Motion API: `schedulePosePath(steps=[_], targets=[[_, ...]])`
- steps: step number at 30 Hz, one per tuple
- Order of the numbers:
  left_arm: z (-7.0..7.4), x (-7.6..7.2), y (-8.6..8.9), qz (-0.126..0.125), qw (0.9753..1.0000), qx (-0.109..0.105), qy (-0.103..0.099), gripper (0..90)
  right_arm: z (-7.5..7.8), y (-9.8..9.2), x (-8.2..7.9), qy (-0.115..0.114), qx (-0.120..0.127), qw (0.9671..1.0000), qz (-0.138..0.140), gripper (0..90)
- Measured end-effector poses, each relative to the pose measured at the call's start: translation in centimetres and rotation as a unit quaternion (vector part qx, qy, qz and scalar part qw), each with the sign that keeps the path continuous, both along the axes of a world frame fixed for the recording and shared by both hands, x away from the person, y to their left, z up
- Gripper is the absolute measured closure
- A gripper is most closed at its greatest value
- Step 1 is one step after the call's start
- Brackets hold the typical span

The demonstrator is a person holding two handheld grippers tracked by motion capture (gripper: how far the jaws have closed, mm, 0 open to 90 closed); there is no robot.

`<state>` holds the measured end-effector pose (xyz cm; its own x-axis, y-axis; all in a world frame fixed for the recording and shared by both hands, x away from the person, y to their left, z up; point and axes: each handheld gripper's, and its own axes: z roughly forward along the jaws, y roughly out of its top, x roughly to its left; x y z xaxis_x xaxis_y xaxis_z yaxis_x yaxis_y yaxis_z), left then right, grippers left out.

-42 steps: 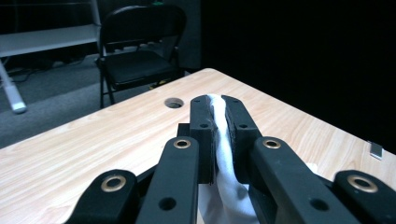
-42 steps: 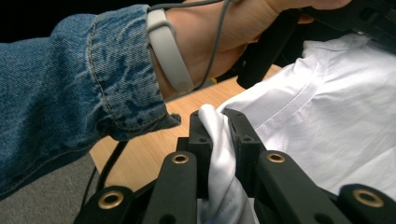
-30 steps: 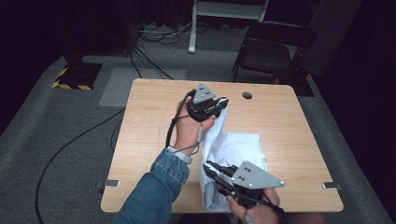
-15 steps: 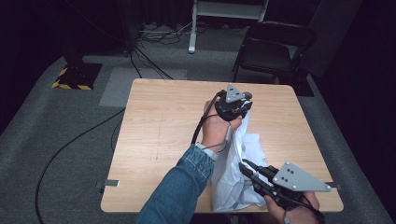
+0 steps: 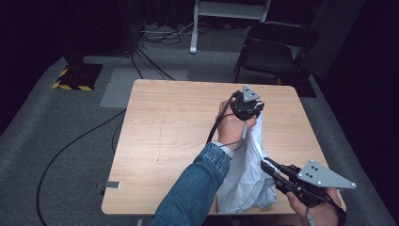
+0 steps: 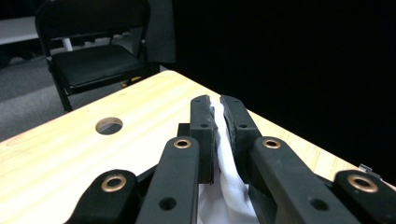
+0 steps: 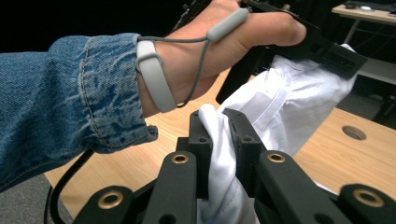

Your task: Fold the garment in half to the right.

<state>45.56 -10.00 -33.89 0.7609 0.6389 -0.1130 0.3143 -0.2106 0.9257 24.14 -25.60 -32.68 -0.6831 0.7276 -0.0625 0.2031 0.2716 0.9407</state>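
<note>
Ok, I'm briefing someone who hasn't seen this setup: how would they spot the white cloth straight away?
Start at the wooden table and go to its right side. There the white cloth runs from the left gripper farther back to the right gripper at the near edge, pinched by both. It is the one soft, pale, crumpled thing among black grippers and a denim sleeve.
</note>
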Motion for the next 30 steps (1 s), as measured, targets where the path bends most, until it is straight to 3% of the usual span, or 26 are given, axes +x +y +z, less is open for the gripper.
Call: schedulePosePath(steps=[30], targets=[[-3.6,1.6,-5.8,-0.018,0.9989,0.026,0.035,83.9,-3.0,-6.7,0.3,0.035,-0.001,0.9975,-0.061,81.7]])
